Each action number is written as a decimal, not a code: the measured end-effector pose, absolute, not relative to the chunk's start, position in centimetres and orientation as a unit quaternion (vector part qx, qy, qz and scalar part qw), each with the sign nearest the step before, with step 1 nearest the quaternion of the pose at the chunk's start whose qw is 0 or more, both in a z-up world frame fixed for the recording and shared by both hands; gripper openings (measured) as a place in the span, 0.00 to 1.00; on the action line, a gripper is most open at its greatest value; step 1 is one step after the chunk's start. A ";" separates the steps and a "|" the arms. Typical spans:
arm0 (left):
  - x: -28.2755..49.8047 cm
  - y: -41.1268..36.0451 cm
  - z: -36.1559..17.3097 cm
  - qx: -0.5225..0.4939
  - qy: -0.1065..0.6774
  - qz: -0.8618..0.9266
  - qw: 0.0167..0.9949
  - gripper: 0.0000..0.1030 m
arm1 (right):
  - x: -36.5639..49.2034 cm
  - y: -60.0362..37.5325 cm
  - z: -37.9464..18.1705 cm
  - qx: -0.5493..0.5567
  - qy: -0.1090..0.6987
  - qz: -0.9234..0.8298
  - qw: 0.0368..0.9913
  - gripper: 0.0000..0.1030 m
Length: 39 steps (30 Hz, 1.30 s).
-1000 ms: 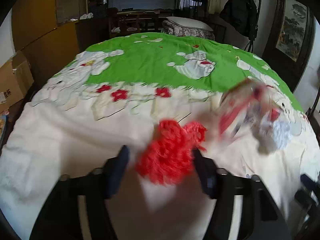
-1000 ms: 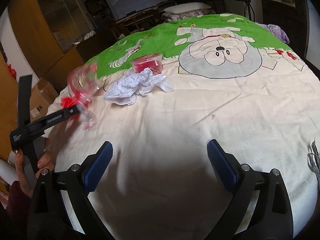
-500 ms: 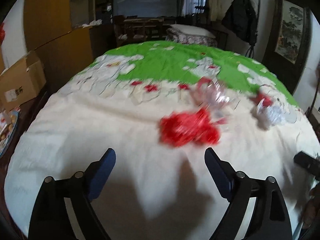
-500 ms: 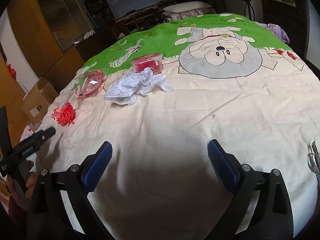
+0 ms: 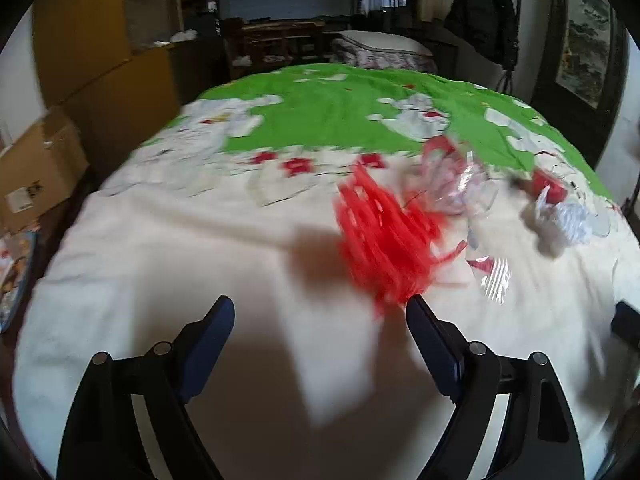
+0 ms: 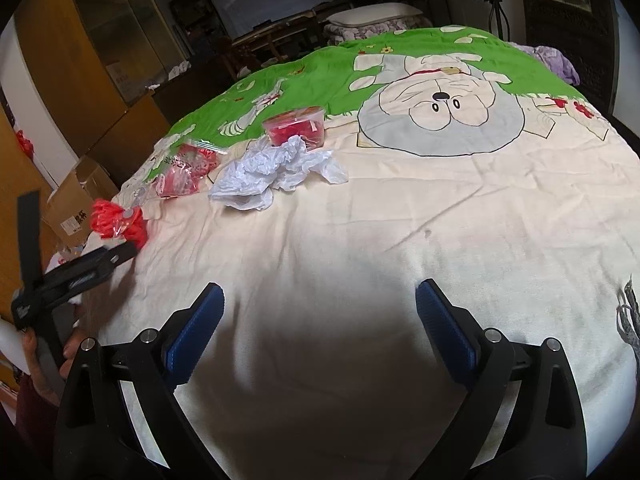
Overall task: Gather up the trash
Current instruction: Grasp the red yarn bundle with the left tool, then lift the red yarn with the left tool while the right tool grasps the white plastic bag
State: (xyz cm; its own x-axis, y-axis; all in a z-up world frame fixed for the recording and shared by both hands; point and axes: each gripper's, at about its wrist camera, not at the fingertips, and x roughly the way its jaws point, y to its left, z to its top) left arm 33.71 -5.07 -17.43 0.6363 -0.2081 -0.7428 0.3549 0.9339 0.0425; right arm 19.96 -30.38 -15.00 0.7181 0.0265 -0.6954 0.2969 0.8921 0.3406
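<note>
A red stringy bundle (image 5: 384, 240) lies on the cream bedspread just ahead of my left gripper (image 5: 320, 320), which is open and empty; the bundle sits near its right finger, blurred. It also shows in the right wrist view (image 6: 118, 220), beside the left gripper's tip. Behind it lie a clear plastic bag with red print (image 5: 456, 184) (image 6: 184, 170), crumpled white paper (image 5: 568, 220) (image 6: 276, 172) and a clear tub of red pieces (image 6: 298, 128). My right gripper (image 6: 320, 320) is open and empty over bare bedspread.
The bed cover (image 6: 400, 220) is cream in front and green with cartoon figures at the back. Cardboard boxes (image 5: 36, 168) and a wooden cabinet (image 5: 100, 40) stand left of the bed. A purple cloth (image 6: 556, 60) lies at the far right edge.
My left gripper let go of the red bundle, pulled back, and now has moved close to it again. The plastic bag dropped onto the bed. My right gripper has stayed still.
</note>
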 end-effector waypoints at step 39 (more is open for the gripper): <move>37.5 -3.7 -17.9 -0.023 0.405 -0.127 0.905 0.84 | 20.1 -30.4 -15.1 0.216 0.372 -0.076 0.900 0.92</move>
State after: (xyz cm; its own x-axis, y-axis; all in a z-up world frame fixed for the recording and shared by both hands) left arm 37.48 -3.75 -17.95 0.6400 -0.2481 -0.7272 0.2115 0.9668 -0.1436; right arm 20.06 -30.38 -15.08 0.7120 0.0247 -0.7017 0.2973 0.8948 0.3331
